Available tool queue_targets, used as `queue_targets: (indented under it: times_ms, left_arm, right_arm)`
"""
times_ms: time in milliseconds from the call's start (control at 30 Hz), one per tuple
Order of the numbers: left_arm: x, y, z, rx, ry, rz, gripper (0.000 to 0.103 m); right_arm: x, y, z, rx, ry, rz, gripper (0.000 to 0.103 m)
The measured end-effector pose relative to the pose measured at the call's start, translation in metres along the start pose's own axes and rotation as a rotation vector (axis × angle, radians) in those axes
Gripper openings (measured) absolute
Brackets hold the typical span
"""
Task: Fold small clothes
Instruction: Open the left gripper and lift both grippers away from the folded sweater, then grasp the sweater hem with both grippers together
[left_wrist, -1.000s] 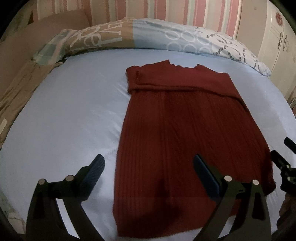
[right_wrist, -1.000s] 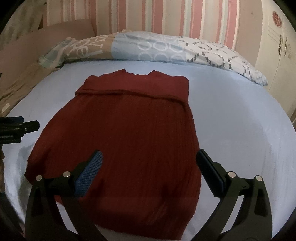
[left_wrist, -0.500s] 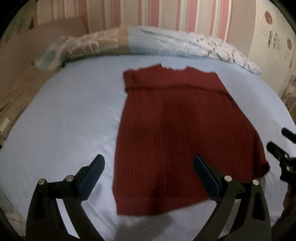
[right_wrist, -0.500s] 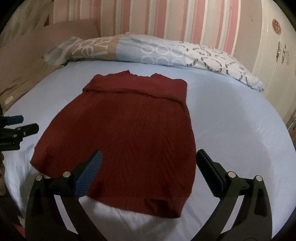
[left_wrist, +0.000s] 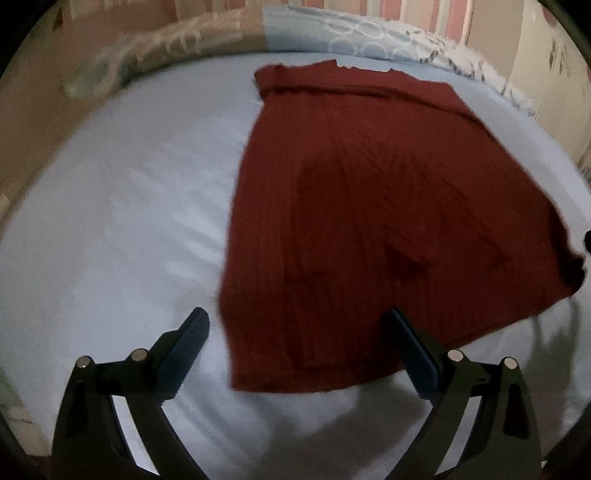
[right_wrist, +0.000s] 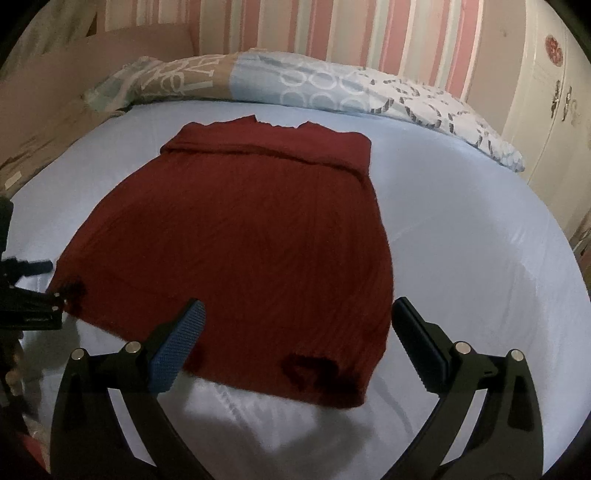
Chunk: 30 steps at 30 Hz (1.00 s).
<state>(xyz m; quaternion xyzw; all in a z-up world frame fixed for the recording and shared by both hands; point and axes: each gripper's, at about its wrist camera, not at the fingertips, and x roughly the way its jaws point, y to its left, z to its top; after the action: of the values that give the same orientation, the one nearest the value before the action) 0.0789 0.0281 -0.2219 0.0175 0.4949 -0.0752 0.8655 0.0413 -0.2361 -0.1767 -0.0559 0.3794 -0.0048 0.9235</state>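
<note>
Now nearer — both tongs (left_wrist: 295, 336) (right_wrist: 297, 325) gape over sweater (right_wrist: 236, 236).

A bed (right_wrist: 480, 229) with a pale blue sheet fills the view. A patterned pillow (right_wrist: 332, 88) lies along its far edge, before a pink-striped wall (right_wrist: 332, 29). A cream cabinet (right_wrist: 554, 110) stands at right.

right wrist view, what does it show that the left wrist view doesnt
Only the right wrist view shows the left tool from the side at the sweater's near left corner, and sharp cabinet doors. Only the left wrist view shows the bare sheet left of the sweater, and its own open left tool. Both share the red sweater, blue sheet and patterned pillow.
</note>
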Motion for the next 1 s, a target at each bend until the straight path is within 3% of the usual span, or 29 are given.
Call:
queue_targets:
  times_ms: [33,133,200,300,700,833,933,1000]
  left_arm:
    - [0.002,0.003,0.001,-0.023,0.007,-0.034,0.096]
    - [0.001,-0.002,0.005,-0.018,0.009,-0.071,0.079]
    - [-0.001,-0.007,0.006,0.000,0.019,-0.119,0.046]
    - [-0.003,-0.012,0.008,0.018,0.028,-0.160,0.022]
    - [-0.008,-0.016,0.007,0.052,0.023,-0.149,0.020]
    - [-0.008,-0.016,0.007,0.055,0.026,-0.148,0.020]
    - [-0.008,-0.015,0.007,0.057,0.027,-0.149,0.020]
    - [-0.007,-0.015,0.008,0.056,0.028,-0.150,0.020]
  right_arm:
    - [-0.001,-0.001,0.000,0.001,-0.003,-0.002,0.100]
    - [0.000,-0.004,0.000,-0.001,-0.009,-0.019,0.100]
    - [0.003,-0.008,-0.002,0.003,0.000,-0.024,0.100]
    - [0.007,-0.017,-0.007,0.028,0.023,-0.022,0.100]
    - [0.031,-0.047,-0.038,0.170,0.161,0.011,0.098]
    - [0.038,-0.042,-0.036,0.174,0.177,0.032,0.088]
    - [0.050,-0.037,-0.036,0.147,0.219,0.011,0.069]
    - [0.052,-0.046,-0.039,0.198,0.224,0.034,0.068]
